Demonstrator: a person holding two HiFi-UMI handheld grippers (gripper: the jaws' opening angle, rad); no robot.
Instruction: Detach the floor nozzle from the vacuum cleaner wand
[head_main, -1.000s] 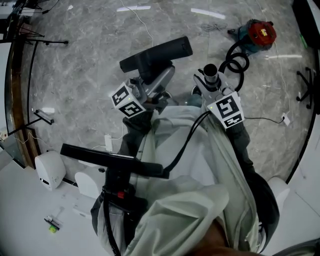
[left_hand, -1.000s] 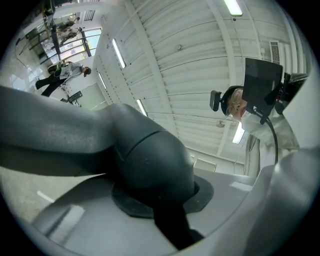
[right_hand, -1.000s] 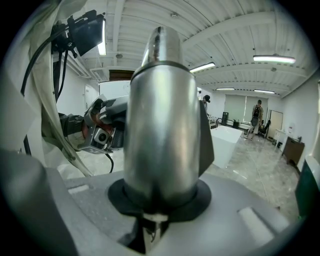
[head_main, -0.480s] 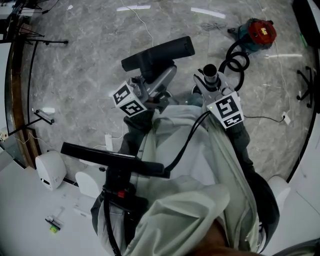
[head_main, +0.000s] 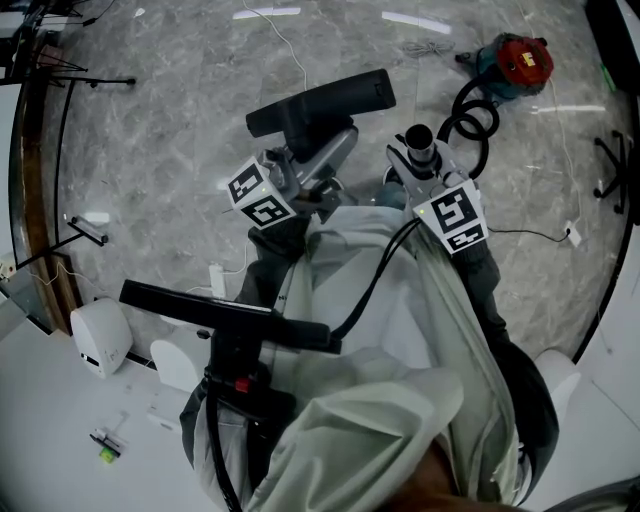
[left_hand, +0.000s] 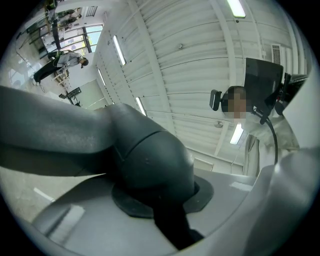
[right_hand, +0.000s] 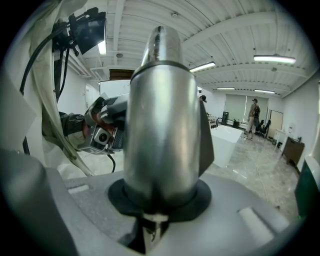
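In the head view my left gripper (head_main: 303, 178) is shut on the grey neck of the floor nozzle (head_main: 322, 104), whose black head lies crosswise above it. In the left gripper view that dark neck (left_hand: 145, 160) fills the space between the jaws. My right gripper (head_main: 424, 172) is shut on the silver wand (head_main: 419, 142), whose open end shows as a dark ring. The wand (right_hand: 162, 125) stands upright between the right jaws. Nozzle and wand are apart, with a gap of floor between them. A black hose (head_main: 470, 120) loops from the wand to the red vacuum cleaner (head_main: 522, 62).
A marble floor lies below with thin cables (head_main: 285, 45) on it. A black bar rig (head_main: 220, 315) sits against my pale jacket. White units (head_main: 100, 340) stand at lower left, a black stand (head_main: 90, 82) at left, a chair base (head_main: 612, 175) at right.
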